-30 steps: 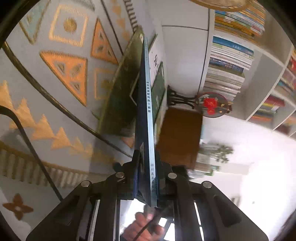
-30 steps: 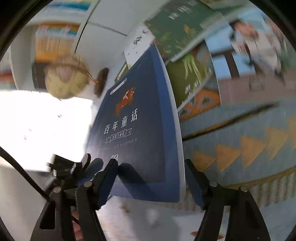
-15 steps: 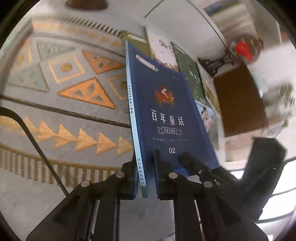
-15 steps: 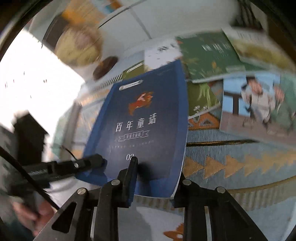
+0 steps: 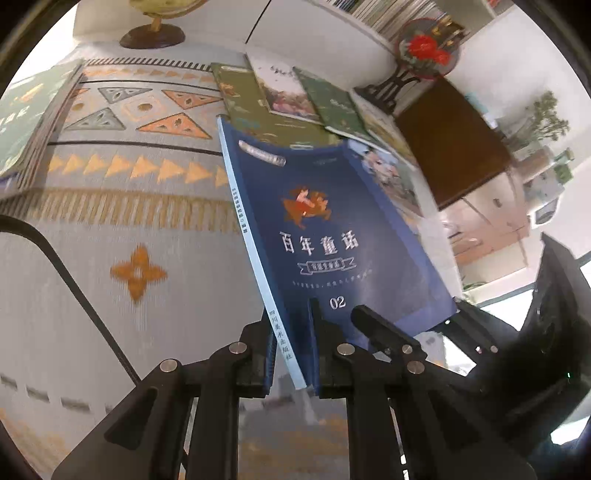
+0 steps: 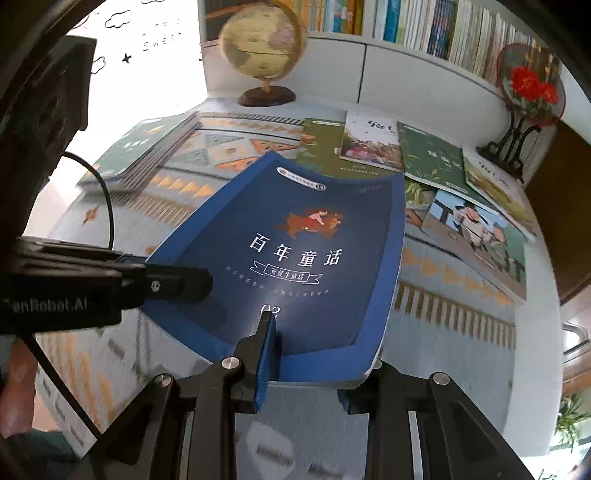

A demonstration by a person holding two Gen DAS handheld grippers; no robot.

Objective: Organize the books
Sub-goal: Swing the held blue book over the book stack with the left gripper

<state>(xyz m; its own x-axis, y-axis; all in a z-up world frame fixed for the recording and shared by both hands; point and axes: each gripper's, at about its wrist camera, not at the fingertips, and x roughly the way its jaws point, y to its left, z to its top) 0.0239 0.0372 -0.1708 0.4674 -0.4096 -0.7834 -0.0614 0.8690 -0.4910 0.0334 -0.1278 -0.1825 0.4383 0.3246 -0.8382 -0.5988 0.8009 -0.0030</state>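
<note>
Two grippers are clamped on one dark blue book (image 5: 325, 240), which is held tilted above the patterned rug (image 5: 110, 229). The left gripper (image 5: 291, 354) is closed tight on the book's near corner at the spine side, pointing steeply downward. The right gripper (image 6: 306, 354) is pressed onto the near edge of the same book (image 6: 295, 258), one finger over the cover and the other beneath it; its jaws closed onto it within the past second. In the right wrist view the left gripper (image 6: 192, 282) is seen entering from the left. Beyond the held book, loose books (image 6: 406, 162) are spread flat on the rug, and a stack of books (image 6: 147, 155) lies at the far left. Farthest off, a bookshelf (image 6: 443, 33) is filled with upright books, with a globe (image 6: 262, 48) and a round fan ornament (image 6: 530, 83) standing before it.
</note>
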